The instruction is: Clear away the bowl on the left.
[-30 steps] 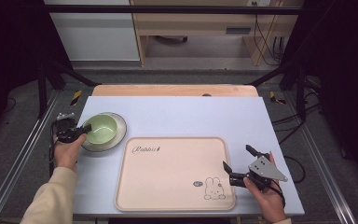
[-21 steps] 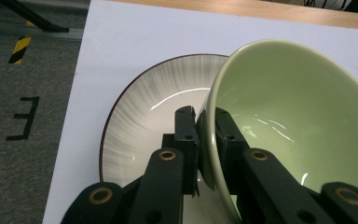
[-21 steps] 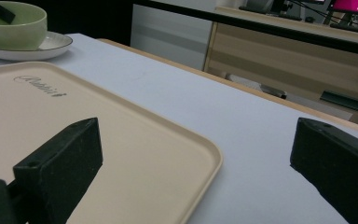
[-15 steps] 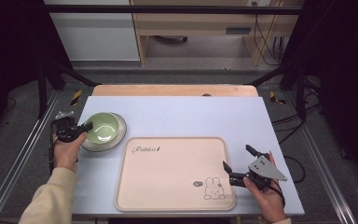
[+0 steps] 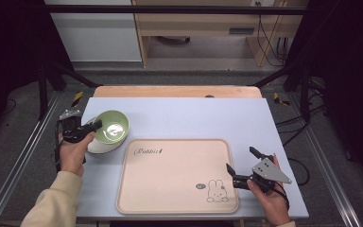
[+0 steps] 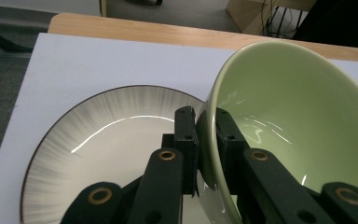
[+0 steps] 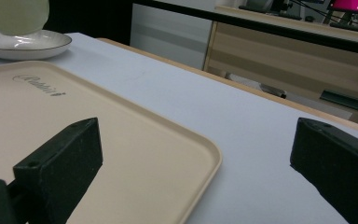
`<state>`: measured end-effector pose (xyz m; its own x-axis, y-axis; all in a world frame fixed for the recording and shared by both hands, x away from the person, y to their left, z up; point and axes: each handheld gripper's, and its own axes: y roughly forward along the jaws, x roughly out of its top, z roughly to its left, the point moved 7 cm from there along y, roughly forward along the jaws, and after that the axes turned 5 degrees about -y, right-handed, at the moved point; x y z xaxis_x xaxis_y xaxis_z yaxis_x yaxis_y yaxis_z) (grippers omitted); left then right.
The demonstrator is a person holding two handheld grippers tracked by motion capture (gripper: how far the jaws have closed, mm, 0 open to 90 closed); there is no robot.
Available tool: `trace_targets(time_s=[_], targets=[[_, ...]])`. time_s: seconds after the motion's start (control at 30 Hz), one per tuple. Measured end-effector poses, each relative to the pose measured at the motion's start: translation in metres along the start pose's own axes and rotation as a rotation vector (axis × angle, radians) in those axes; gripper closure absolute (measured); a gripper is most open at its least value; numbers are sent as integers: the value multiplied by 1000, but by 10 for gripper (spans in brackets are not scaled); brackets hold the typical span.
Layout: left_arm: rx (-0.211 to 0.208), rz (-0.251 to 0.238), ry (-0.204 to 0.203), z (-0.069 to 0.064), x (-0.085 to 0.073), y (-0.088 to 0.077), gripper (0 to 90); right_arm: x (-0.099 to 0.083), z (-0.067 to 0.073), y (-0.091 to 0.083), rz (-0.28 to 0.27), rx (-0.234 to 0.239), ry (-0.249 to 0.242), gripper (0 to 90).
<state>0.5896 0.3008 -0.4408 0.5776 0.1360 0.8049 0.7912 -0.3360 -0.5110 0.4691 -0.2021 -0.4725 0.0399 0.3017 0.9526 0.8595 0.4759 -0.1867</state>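
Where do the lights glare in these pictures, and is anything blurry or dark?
Left gripper view: bright streaks of glare curve across the white plate and inside the green bowl. Right gripper view: the near black jaws look soft, and the bowl is washed out pale. High view: the table is evenly lit, the room's sides nearly black.

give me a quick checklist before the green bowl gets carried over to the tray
1. Left hand-held gripper pinches the green bowl rim, one jaw inside, one outside: ok.
2. Bowl clear of the white plate: tilted, one side raised; full clearance cannot tell.
3. Bowl holds nothing that could spill: ok.
4. Beige tray surface bare for landing: ok.
5. Right hand-held gripper open at the tray's right edge, away from the bowl's path: ok.
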Motion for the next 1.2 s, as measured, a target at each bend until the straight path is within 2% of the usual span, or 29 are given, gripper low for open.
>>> trace_targets(time_s=[0.23,0.27,0.5,0.53,0.7,1.07,1.2], targets=[[-30,2,20,-16,0,-2,821,0,0,0,0,1,3,24],[-44,3,29,-22,-1,-3,821,1,1,0,-1,1,5,24],[-87,4,45,-38,-2,-3,820,1,1,-1,-7,3,3,24],[-106,7,51,-43,-2,-3,820,1,1,-1,-6,5,2,24],[-120,18,69,-50,-4,-2,820,2,1,-1,-10,5,-5,24],[-179,35,93,-74,-10,-1,819,7,0,-3,-68,-5,-31,29],[-202,46,99,-82,-13,-1,819,7,-1,-3,-67,-9,-35,30]])
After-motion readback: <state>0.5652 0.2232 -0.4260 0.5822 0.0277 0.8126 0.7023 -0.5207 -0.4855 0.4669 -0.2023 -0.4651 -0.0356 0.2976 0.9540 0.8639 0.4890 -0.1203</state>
